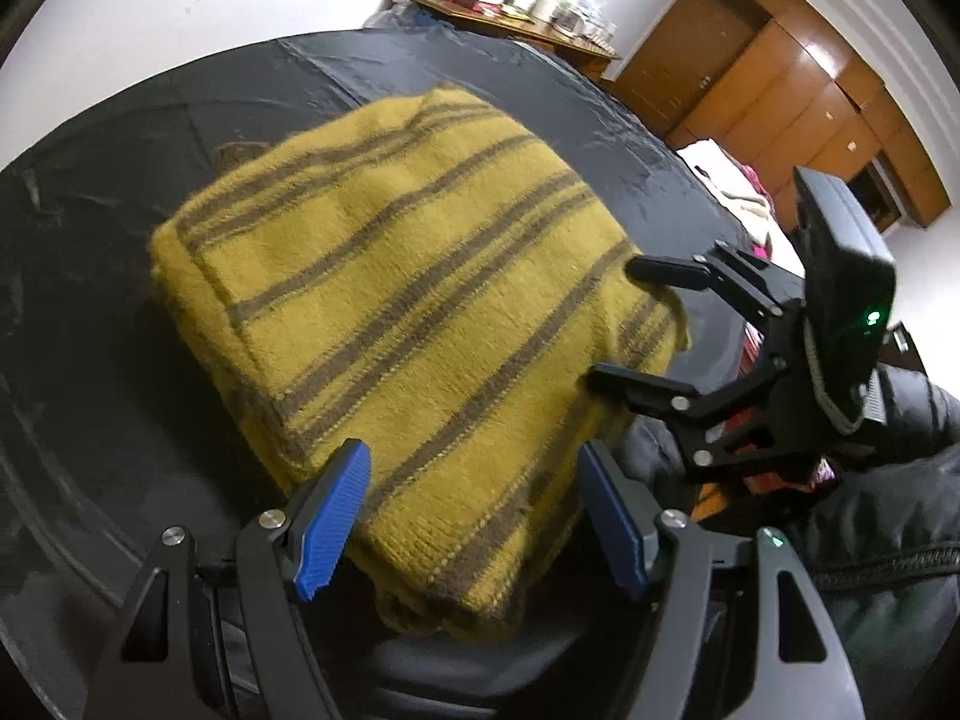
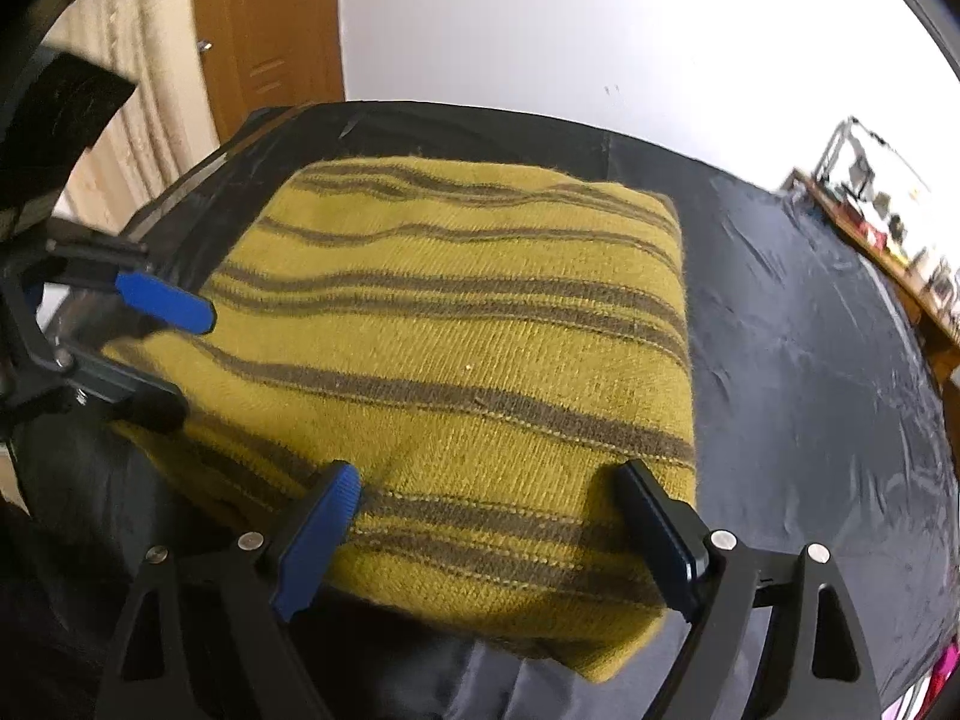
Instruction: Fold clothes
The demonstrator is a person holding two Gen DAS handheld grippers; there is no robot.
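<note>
Mustard-yellow knit with brown-grey stripes, the folded sweater (image 1: 414,312) lies as a thick squarish bundle on a black sheet (image 1: 150,138) that covers the table, close to the near edge, where its lower folds bulge out slightly over the rim. In the left wrist view the left gripper (image 1: 474,516) sits low over the bundle's near edge, its jaws spread wide with the blue pads on either side of a stretch of knit and not pinching it. The right gripper (image 1: 606,324) shows in the same view at the sweater's right side, its two black fingers apart, their tips over the fabric; whether they touch it cannot be told. From the right wrist view that gripper's jaws again stand wide, straddling the bundle's near edge without squeezing it, while the left one appears at the left border with one blue pad against the knit. Beyond the sheet stands a white wall (image 2: 540,18), a wooden wardrobe (image 1: 780,78) and a cluttered wooden desk (image 1: 510,6); a dark padded sleeve (image 1: 888,480) shows behind the right gripper.
</note>
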